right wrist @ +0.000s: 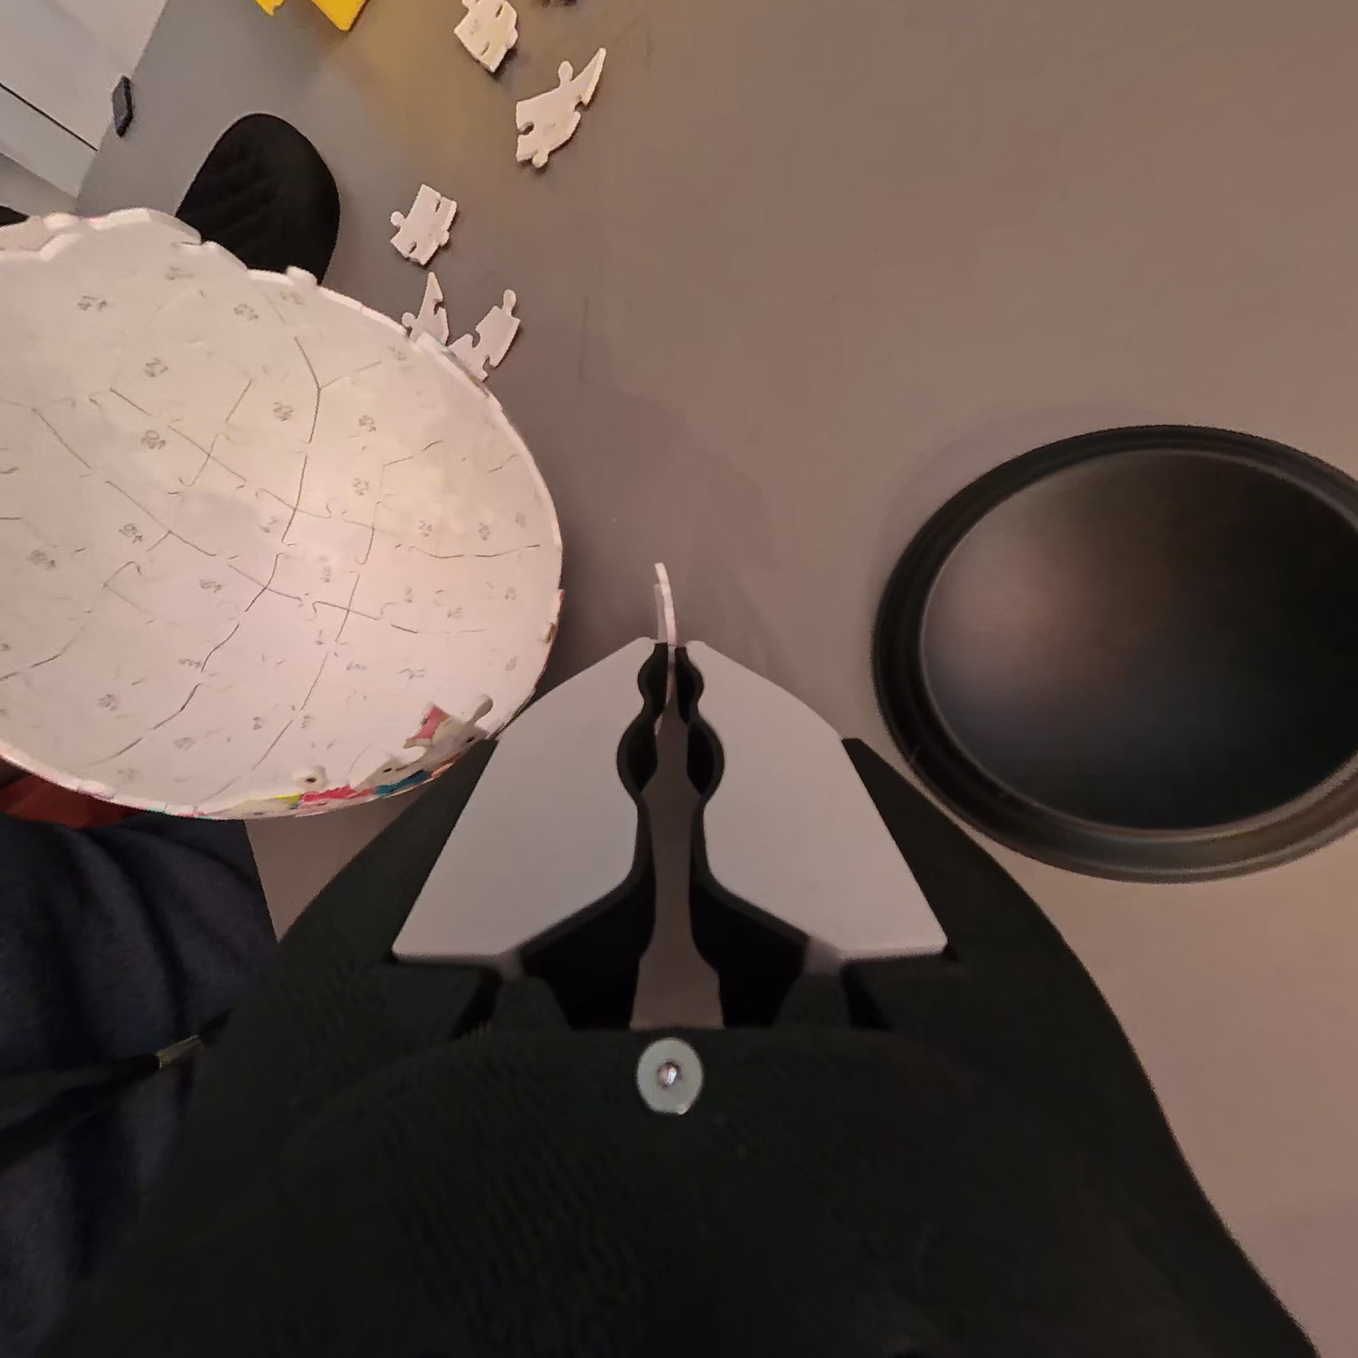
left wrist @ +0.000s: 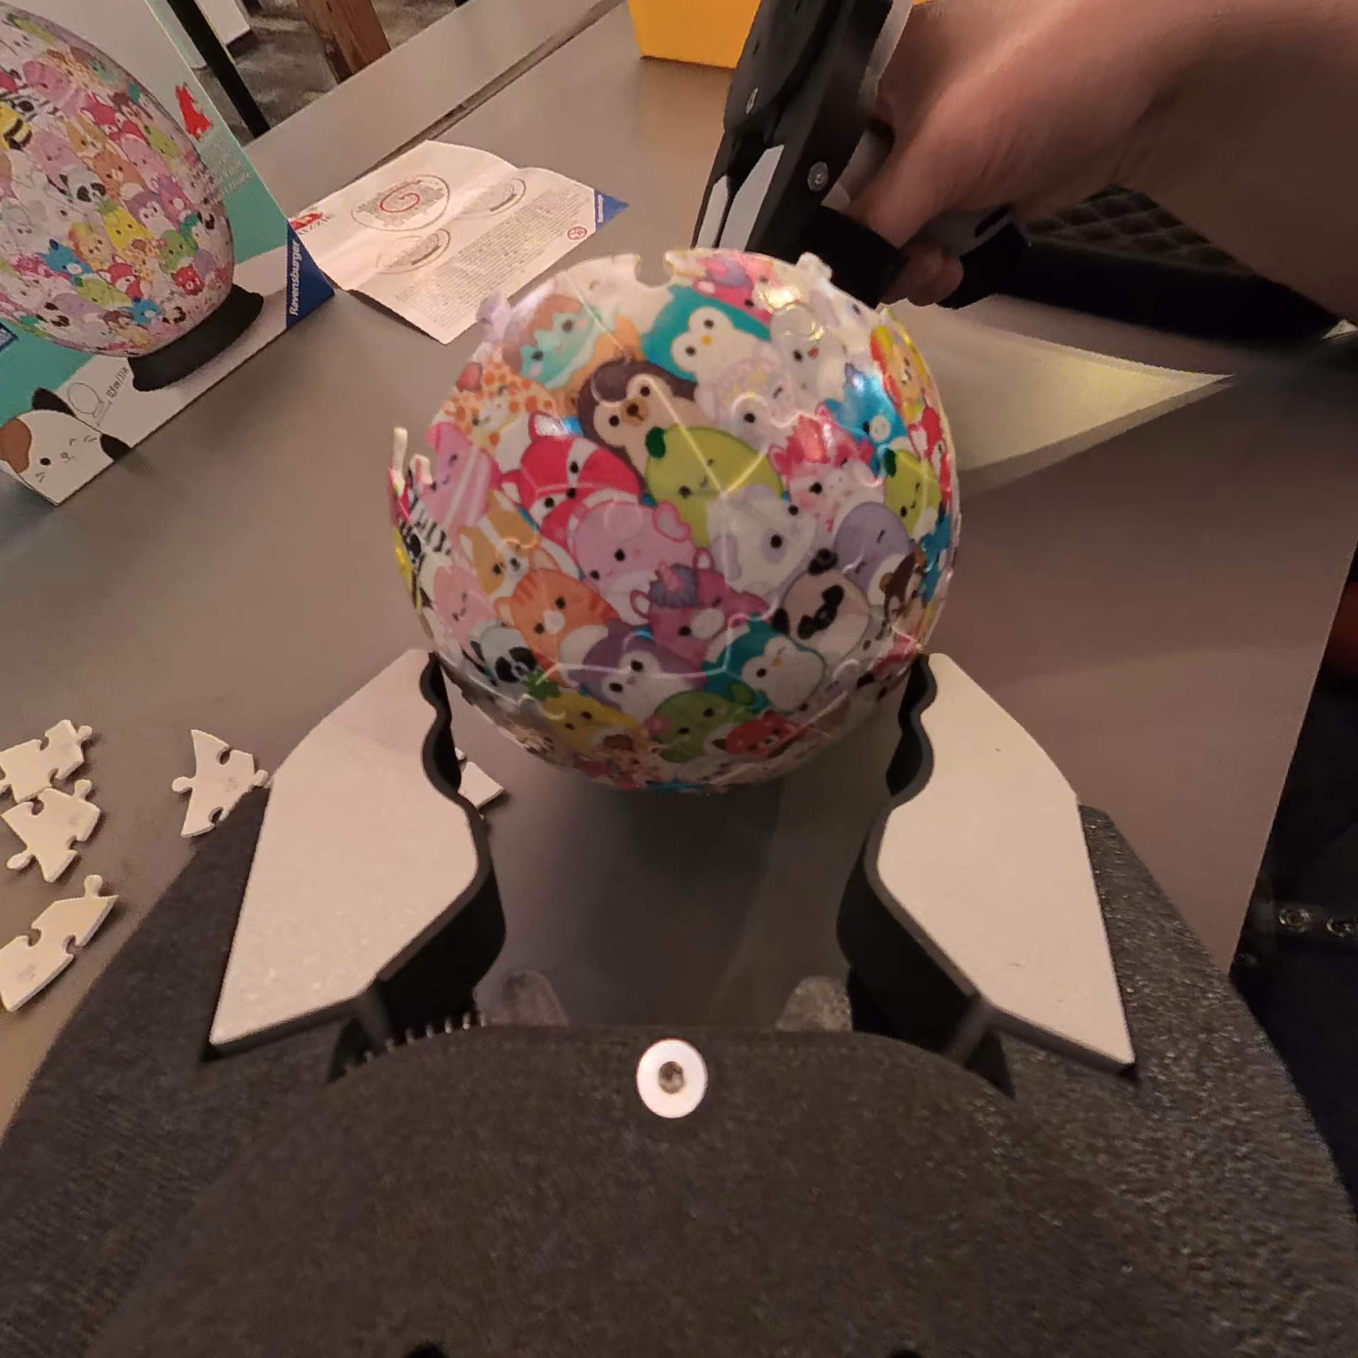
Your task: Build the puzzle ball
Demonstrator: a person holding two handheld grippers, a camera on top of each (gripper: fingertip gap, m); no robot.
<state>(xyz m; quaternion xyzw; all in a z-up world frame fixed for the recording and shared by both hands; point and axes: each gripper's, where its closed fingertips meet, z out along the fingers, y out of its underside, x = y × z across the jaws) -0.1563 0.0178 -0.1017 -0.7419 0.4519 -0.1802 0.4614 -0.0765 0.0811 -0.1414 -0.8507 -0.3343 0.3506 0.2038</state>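
Observation:
The part-built puzzle ball (left wrist: pixel 683 514) is a colourful shell with an open, jagged top rim. My left gripper (left wrist: pixel 672 705) is shut on its lower half, one finger on each side, and holds it just above the grey table (left wrist: pixel 220 588). The right wrist view looks into the ball's white numbered inside (right wrist: pixel 257 514). My right gripper (right wrist: pixel 667 647) is shut on a thin white puzzle piece (right wrist: pixel 665 610) held edge-on, just right of the ball's rim. In the left wrist view that gripper (left wrist: pixel 845 242), held by a hand, is at the ball's top right rim.
Several loose white pieces lie on the table left of the ball (left wrist: pixel 213 782) and beyond it (right wrist: pixel 558 110). The black round stand (right wrist: pixel 1124 647) sits to the right. The puzzle box (left wrist: pixel 132 242) and an instruction sheet (left wrist: pixel 455 228) lie at the back left. My hands' fingertips stand some 12 cm from each other.

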